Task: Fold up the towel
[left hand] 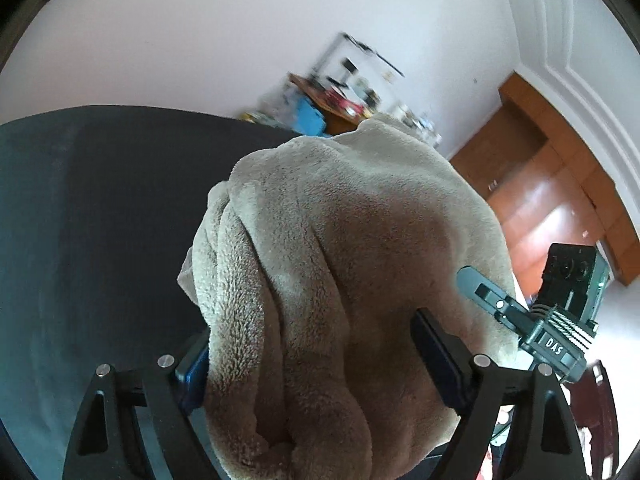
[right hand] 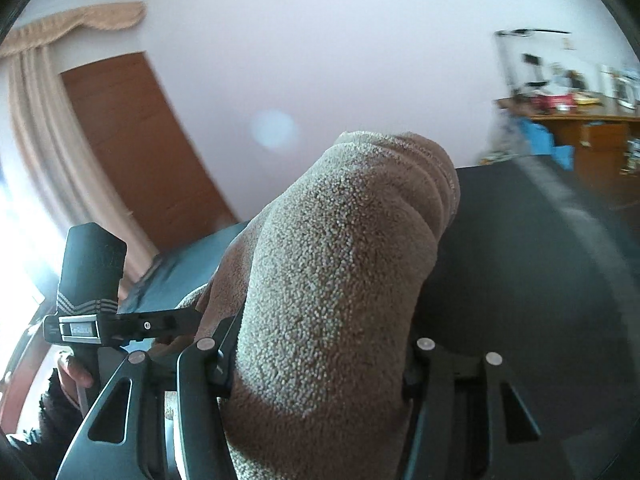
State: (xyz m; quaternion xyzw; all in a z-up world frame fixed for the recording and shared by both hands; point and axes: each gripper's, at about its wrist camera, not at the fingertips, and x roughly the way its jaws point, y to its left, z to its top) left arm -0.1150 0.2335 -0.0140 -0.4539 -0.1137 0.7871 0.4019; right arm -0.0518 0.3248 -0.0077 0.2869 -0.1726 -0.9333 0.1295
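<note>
A: Where is the towel (left hand: 340, 248)?

B: Bunched and lifted above the dark bench (left hand: 100, 208), hanging between both tools.

A: And the grips?

B: The left gripper (left hand: 308, 356) is clenched on a thick bundle of it; the right gripper (right hand: 316, 364) clamps another thick roll.

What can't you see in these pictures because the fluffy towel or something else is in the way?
- Left wrist view: the towel bulges between the left gripper fingers and hides the dark table behind it.
- Right wrist view: the towel covers the right gripper pads.
- Both views: the shelf clutter is blurred.
- The towel's lower edges are cut off.
</note>
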